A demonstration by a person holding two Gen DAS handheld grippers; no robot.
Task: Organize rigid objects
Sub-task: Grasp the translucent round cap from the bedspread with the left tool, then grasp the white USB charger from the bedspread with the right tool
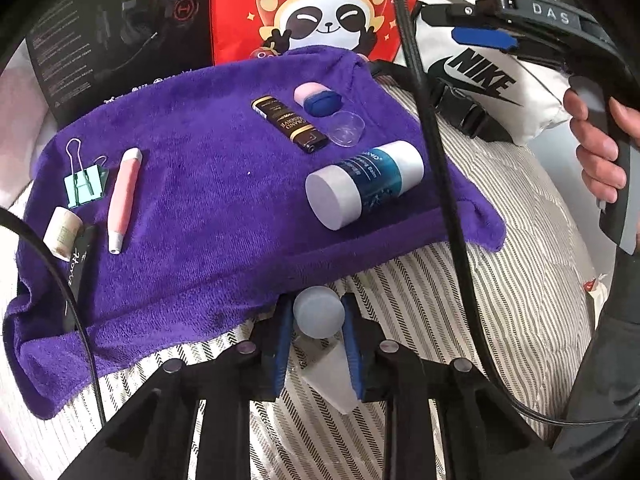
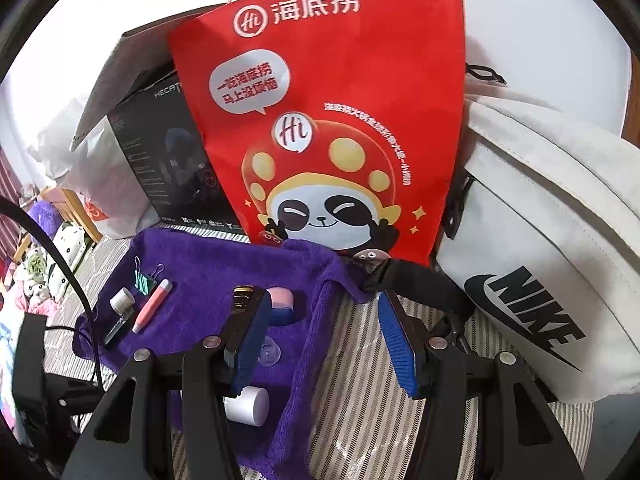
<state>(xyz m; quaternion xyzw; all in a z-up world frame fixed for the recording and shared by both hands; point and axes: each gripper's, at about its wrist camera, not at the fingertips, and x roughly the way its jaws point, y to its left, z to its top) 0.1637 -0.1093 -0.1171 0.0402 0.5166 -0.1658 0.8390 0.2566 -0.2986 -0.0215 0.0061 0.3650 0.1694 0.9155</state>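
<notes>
We note the left tongs (image 1: pixel 316 344) pinching a pale round-capped bottle (image 1: pixel 319 312), just short of the purple towel's (image 1: pixel 192 216) near edge. Right tongs (image 2: pixel 320 344) are spread and hold nothing, with the pink-and-blue case (image 2: pixel 282 304) lying between their tips on the towel.

A striped bed cover (image 1: pixel 460 320) carries everything. A purple towel (image 1: pixel 208 208) lies spread directly on it, filling the left wrist view from nine o'clock to the centre. At twelve o'clock a red panda bag (image 1: pixel 320 8) stands at the towel's far edge, a black headset box (image 1: pixel 100 40) at eleven, and a white Nike bag (image 1: pixel 488 80) at two o'clock.
</notes>
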